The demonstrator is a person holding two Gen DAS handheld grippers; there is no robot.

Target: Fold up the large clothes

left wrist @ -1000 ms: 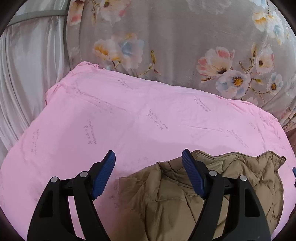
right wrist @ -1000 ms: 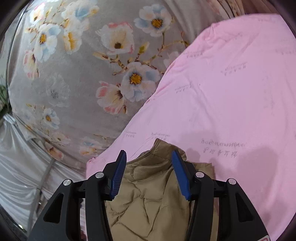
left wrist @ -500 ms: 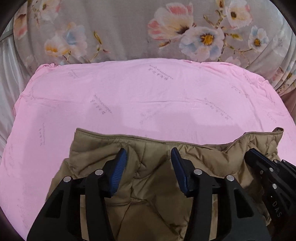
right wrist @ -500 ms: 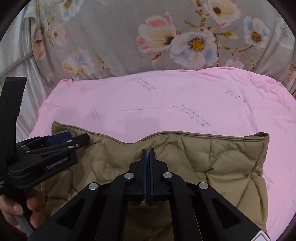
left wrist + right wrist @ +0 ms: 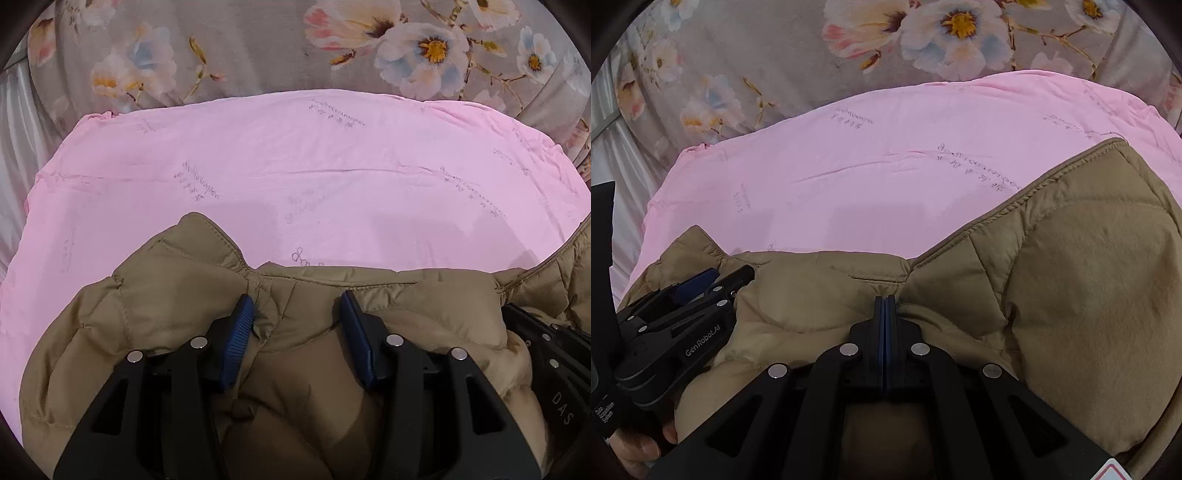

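A tan quilted jacket [image 5: 177, 295] lies bunched on a pink sheet [image 5: 295, 166]. My left gripper [image 5: 297, 310] is open, its blue fingers [image 5: 236, 339] standing on either side of a raised fold of the jacket near its upper edge. My right gripper [image 5: 885, 306] is shut on the jacket [image 5: 1089, 295], pinching its edge seam, with a large puffy part bulging to the right. The left gripper [image 5: 698, 284] also shows at the left of the right wrist view, and the right gripper's body shows at the right edge of the left wrist view.
The pink sheet [image 5: 886, 177] covers the surface beyond the jacket. A grey floral fabric [image 5: 258, 48] lies behind it. Pale satin cloth [image 5: 14, 155] shows at the far left. A hand [image 5: 635, 450] holds the left gripper's handle.
Both grippers moved over the jacket; the right one shut on its edge and has lifted it closer. The left gripper stays open, now pressed into a fold. The jacket has bunched up.
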